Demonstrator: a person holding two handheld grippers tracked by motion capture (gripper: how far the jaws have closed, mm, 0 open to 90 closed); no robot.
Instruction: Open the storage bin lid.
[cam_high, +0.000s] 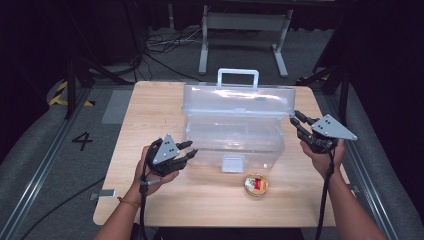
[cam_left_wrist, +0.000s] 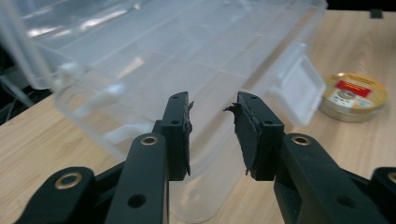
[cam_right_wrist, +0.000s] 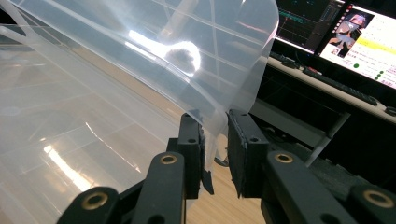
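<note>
Clear plastic box (cam_high: 234, 135) mid-table, lid (cam_high: 239, 99) tipped up and back. Right gripper (cam_high: 300, 120) pinching the lid's right edge, apparently to hold it open. Left gripper (cam_high: 187, 151) parted, empty, off the box's left front corner. Tin (cam_high: 256, 184) just before the box.

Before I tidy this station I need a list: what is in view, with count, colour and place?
Storage box: one, clear plastic, table centre, lid raised.
Round tin: one, gold with a red label, in front of the box.
Table: one, light wood.
Monitors: two, lit, beyond the table in the right gripper view.
Left gripper: one, black, jaws apart beside the box's left end.
Right gripper: one, black, jaws around the lid's right edge.
</note>
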